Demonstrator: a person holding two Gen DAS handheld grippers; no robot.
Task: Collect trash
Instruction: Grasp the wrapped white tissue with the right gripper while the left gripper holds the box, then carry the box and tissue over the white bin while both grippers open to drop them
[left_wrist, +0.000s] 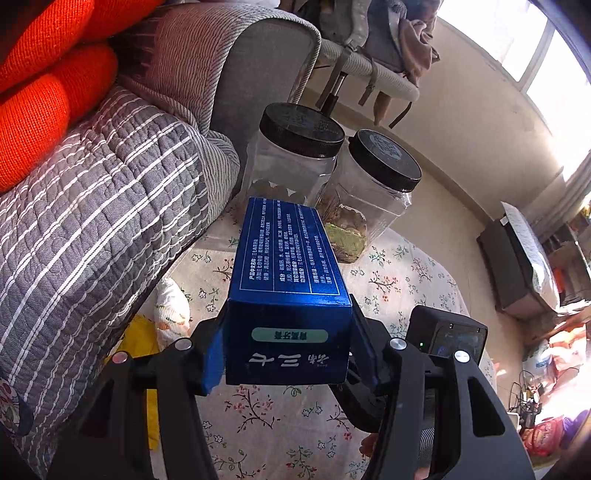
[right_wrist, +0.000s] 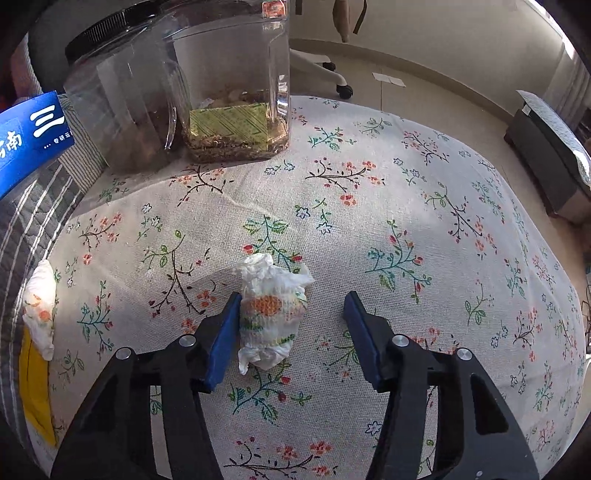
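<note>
My left gripper is shut on a long blue toothpaste box, held by its near end above the floral tablecloth; the box's end also shows at the left edge of the right wrist view. A crumpled printed tissue lies on the cloth between the jaws of my right gripper. The left pad touches the tissue's side, while the right pad stands clear of it with a gap. A second crumpled tissue lies at the table's left edge beside a yellow wrapper.
Two clear jars with black lids stand at the back of the table. A sofa with a striped grey quilt and orange cushions borders the left side. Beyond the table are the floor, a chair base and a dark cabinet.
</note>
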